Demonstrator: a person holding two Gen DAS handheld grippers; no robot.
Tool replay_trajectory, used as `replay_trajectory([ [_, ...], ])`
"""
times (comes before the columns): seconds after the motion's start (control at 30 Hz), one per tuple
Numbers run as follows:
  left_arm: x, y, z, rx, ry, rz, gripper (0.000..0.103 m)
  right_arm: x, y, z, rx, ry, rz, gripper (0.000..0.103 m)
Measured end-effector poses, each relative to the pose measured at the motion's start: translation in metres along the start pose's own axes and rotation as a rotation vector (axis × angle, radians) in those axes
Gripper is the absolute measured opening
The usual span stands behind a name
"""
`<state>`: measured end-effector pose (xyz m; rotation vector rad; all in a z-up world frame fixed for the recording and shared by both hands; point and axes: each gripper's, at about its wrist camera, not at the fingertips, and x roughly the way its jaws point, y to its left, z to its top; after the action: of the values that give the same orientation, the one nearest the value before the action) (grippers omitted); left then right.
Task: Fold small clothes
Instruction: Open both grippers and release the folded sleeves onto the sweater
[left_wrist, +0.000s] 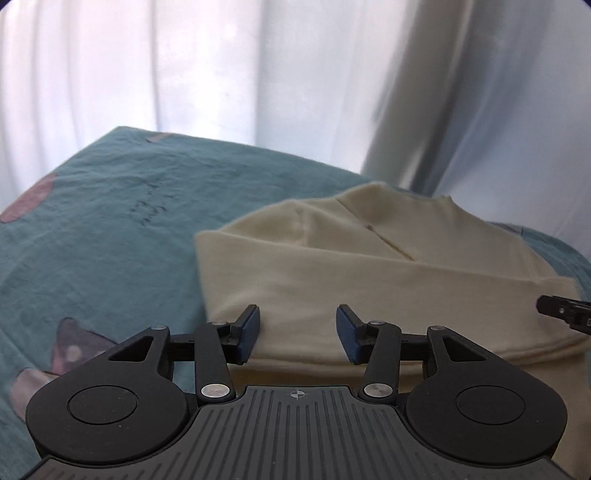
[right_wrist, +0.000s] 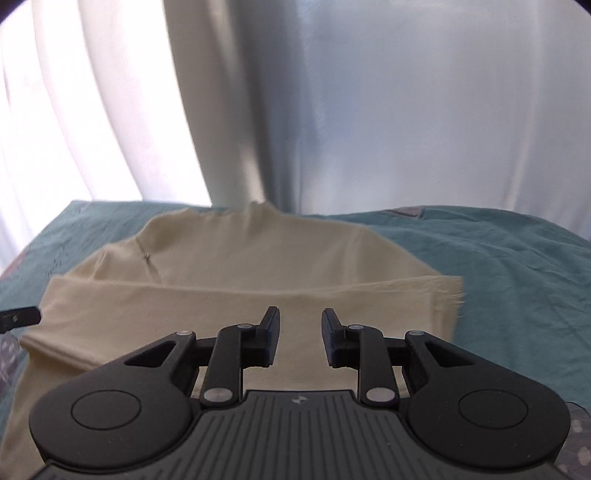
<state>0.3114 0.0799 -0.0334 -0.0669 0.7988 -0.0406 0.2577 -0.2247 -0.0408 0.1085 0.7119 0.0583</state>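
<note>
A cream garment (left_wrist: 369, 273) lies partly folded on the teal bedcover (left_wrist: 110, 229), with a band of cloth doubled over its near half. My left gripper (left_wrist: 297, 325) hovers over the garment's near left part, open, with nothing between its blue pads. The right wrist view shows the same cream garment (right_wrist: 258, 266), its frayed corner at the right. Above its near edge my right gripper (right_wrist: 299, 332) stands open with a narrow gap and holds nothing. Each gripper's tip shows at the edge of the other's view: the right one (left_wrist: 565, 310), the left one (right_wrist: 18, 317).
White curtains (left_wrist: 184, 66) hang behind the bed's far edge, with a grey drape (right_wrist: 406, 110) to the right. The teal bedcover (right_wrist: 498, 266) carries pink patches (left_wrist: 29, 199) and a printed figure (left_wrist: 74, 350) near the left.
</note>
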Motion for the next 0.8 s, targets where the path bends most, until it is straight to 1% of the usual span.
replay_trajectory([
  [0.03, 0.009, -0.007, -0.003, 0.026, 0.011, 0.013, 0.048, 0.010, 0.007, -0.004, -0.022, 0.023, 0.004, 0.021],
  [0.07, 0.015, -0.011, -0.006, 0.053, 0.003, 0.034, 0.048, 0.017, 0.012, -0.007, -0.048, 0.033, -0.009, 0.021],
  [0.1, 0.018, -0.015, -0.007, 0.082, -0.023, 0.052, 0.048, 0.019, 0.017, -0.011, -0.096, 0.003, -0.034, 0.020],
  [0.13, 0.020, -0.018, -0.006, 0.101, -0.031, 0.067, 0.048, 0.022, 0.022, -0.013, -0.155, -0.014, -0.069, 0.020],
  [0.17, 0.022, -0.018, -0.004, 0.103, -0.033, 0.073, 0.048, 0.022, 0.024, -0.012, -0.174, -0.024, -0.092, 0.020],
  [0.3, 0.028, -0.011, 0.003, 0.089, -0.032, 0.076, 0.050, 0.031, 0.009, -0.002, -0.123, -0.030, -0.120, 0.020],
  [0.4, 0.015, -0.006, 0.001, 0.060, -0.010, 0.051, 0.046, 0.024, 0.001, 0.000, -0.072, -0.010, -0.104, 0.020],
  [0.47, 0.002, -0.004, -0.003, 0.044, -0.010, 0.000, 0.047, 0.008, 0.001, -0.003, -0.047, -0.007, -0.055, 0.020],
  [0.53, -0.006, -0.005, -0.011, 0.051, -0.007, -0.031, 0.048, -0.011, 0.004, -0.012, -0.047, -0.020, -0.018, 0.021],
  [0.57, -0.005, -0.006, -0.014, 0.061, 0.001, -0.033, 0.049, -0.016, 0.006, -0.017, -0.055, -0.019, -0.008, 0.021],
  [0.6, 0.000, -0.008, -0.018, 0.073, 0.010, -0.022, 0.050, -0.018, 0.008, -0.023, -0.071, 0.000, -0.009, 0.021],
  [0.63, 0.003, -0.009, -0.020, 0.079, -0.002, -0.011, 0.051, -0.016, 0.008, -0.028, -0.080, 0.027, -0.028, 0.021],
  [0.7, 0.006, -0.011, -0.019, 0.088, -0.010, 0.001, 0.051, -0.016, 0.006, -0.036, -0.085, 0.008, -0.040, 0.020],
  [0.8, 0.012, -0.014, -0.015, 0.086, -0.003, 0.010, 0.053, -0.012, 0.004, -0.033, -0.067, 0.002, -0.069, 0.020],
])
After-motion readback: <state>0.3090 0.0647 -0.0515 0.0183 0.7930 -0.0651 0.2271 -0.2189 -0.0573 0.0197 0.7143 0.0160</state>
